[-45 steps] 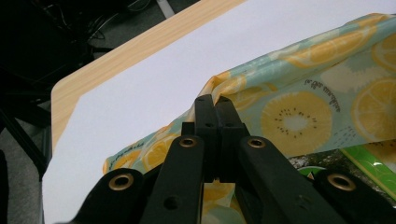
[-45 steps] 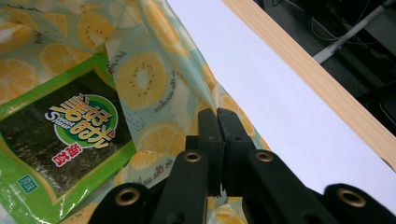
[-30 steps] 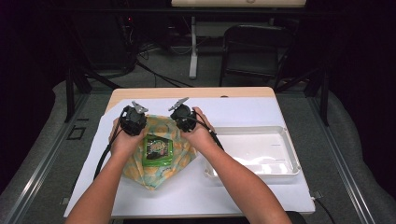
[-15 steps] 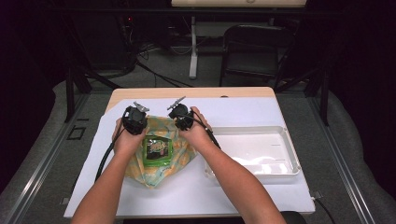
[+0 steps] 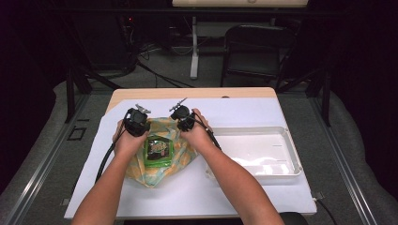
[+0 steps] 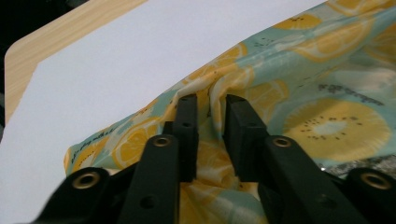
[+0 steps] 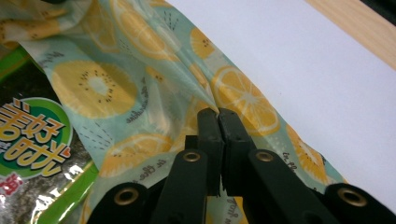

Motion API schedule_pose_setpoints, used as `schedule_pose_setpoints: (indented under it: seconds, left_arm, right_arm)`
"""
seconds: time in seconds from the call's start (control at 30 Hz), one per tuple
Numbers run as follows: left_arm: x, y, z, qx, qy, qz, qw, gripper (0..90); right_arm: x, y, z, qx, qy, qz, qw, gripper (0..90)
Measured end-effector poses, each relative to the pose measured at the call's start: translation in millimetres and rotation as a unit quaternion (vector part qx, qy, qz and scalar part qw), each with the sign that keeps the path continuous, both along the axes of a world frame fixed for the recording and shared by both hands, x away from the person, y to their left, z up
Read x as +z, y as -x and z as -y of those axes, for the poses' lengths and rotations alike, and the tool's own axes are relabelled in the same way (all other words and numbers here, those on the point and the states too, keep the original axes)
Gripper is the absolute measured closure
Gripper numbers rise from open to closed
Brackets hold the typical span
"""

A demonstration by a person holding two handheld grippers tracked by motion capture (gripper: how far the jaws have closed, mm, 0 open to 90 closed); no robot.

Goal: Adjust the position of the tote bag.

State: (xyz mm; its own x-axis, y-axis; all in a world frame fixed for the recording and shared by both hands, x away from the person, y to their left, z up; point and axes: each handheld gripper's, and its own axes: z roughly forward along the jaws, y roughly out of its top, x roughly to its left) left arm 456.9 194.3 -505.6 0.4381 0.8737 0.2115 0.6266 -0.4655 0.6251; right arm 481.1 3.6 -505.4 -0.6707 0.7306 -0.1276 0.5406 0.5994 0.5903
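Observation:
A fruit-print cloth [image 5: 180,154] lies on the white sheet with a green snack packet [image 5: 157,149] on its middle. My left gripper [image 5: 136,121] is at the cloth's far left edge and my right gripper [image 5: 182,116] at its far right edge. In the left gripper view the gripper [image 6: 210,100] holds a raised fold of the cloth [image 6: 327,70] between its narrow jaws. In the right gripper view the gripper [image 7: 218,114] is pressed shut on a pleat of the cloth [image 7: 93,84], beside the packet [image 7: 32,140].
A white plastic tray [image 5: 293,157] stands on the right side of the table, close to my right forearm. The white sheet [image 5: 244,110] covers most of the wooden table [image 5: 187,93]. A dark chair and cables lie beyond the far edge.
Both hands have shifted only slightly, a touch closer together at the cloth's far edge. The packet has stayed where it was.

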Motion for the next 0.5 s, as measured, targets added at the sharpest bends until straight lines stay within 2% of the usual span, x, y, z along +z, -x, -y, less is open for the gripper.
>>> schedule_pose_setpoints:
  seconds: [0.3, 0.33, 0.43, 0.47, 0.5]
  left_arm:
    - [21.1, 17.1, -6.7, -0.019, 0.009, 0.005, 0.9998, 59.5]
    - [24.6, 20.7, -7.8, -0.021, 0.007, 0.007, 0.9997, 58.6]
    - [32.4, 29.2, -10.6, -0.024, 0.006, 0.018, 0.9995, 54.5]
    - [35.5, 32.3, -11.9, -0.024, 0.009, 0.021, 0.9995, 53.8]
    - [38.6, 35.1, -13.3, -0.024, 0.013, 0.022, 0.9994, 53.0]
  right_arm:
    - [-1.6, -1.6, 1.3, -0.004, -0.007, -0.007, 0.9999, 88.7]
    - [-0.7, -1.9, 1.7, -0.001, -0.001, -0.009, 1.0000, 88.6]
    - [-1.9, -1.2, 1.2, -0.003, -0.005, -0.007, 1.0000, 88.6]
    - [-1.2, -1.4, 1.5, 0.000, 0.001, -0.011, 0.9999, 88.6]
    - [-2.4, -1.2, 1.2, -0.004, -0.006, -0.009, 0.9999, 88.6]
